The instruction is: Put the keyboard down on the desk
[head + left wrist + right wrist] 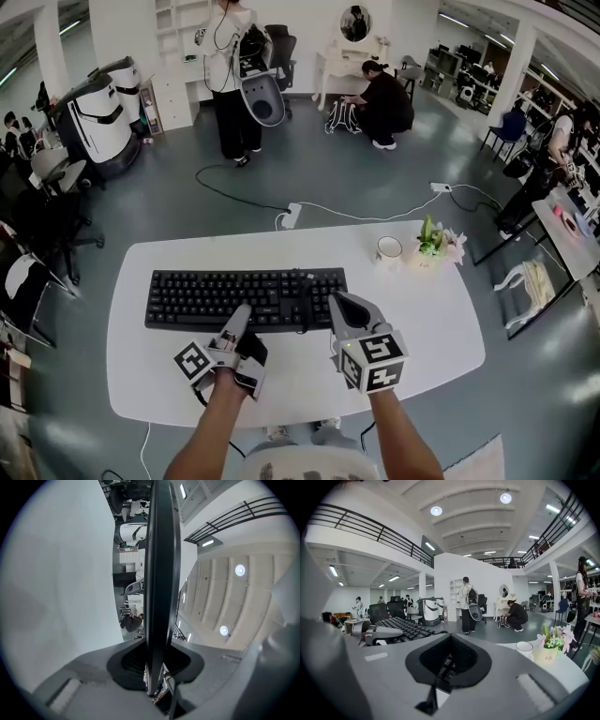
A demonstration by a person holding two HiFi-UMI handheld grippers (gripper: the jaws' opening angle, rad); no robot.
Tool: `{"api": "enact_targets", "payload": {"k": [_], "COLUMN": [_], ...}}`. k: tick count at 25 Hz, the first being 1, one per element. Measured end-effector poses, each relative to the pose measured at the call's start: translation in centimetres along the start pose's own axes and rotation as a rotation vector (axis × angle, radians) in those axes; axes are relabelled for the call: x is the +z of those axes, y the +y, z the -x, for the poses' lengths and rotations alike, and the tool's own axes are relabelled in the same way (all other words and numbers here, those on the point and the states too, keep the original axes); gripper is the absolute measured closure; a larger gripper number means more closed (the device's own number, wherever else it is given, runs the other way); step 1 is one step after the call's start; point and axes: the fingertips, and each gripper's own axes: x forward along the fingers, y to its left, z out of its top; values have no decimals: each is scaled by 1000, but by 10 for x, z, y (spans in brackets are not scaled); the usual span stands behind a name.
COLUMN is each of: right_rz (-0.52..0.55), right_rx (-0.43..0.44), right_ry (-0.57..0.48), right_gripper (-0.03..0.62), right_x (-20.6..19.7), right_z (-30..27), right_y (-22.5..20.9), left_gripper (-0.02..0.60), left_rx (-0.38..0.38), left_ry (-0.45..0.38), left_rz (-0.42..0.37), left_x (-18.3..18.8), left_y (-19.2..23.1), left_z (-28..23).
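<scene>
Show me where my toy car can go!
Bare spots on the white oval desk: left of the black keyboard, right of it, and the strip behind it. Crowded: the back right corner with the white cup and small flower pot, and the front middle, where the left gripper and right gripper are at the keyboard.

Keyboard (pixel 246 298): black; table (pixel 431 319): white; floor (pixel 375 187): grey-blue. At the keyboard's 2 o'clock stand a white cup (pixel 389 248) and a cream pot (pixel 424 263) with green leaves and pale pink blooms. Left tool (pixel 240 317) and right tool (pixel 339 305): grey, cubes patterned with black-and-white square markers.
</scene>
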Motion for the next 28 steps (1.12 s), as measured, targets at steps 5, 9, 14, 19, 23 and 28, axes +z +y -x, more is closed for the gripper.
{"api": "enact_targets", "payload": {"k": [5,9,14,19,23,28], "right_rz": [0,3,5,2,0,-5], "right_rx": [23,42,59,72,75,74], "right_ry": [-5,-8,0,15,30,51], "right_gripper": [594,594,594,594,594,594], "right_x": [1,1,0,-4,-10,-16], "right_z": [0,-4,-8,-13,-15,-21], "right_y": [-13,-15,-13,-11,-13,-17], "left_gripper": [492,492,492,492,492,492], "left_rx": [-1,1,9,38,68,112], "left_ry": [-23,-33,-34,-39,-37,-29], "left_rz": [-1,5,11,53,84,107], "left_x": [-9,-12,-18,-28,-34,-36], "left_y": [0,6,18,37,58,82], "left_z": [-10,-17,-24,-31,-36,-41]}}
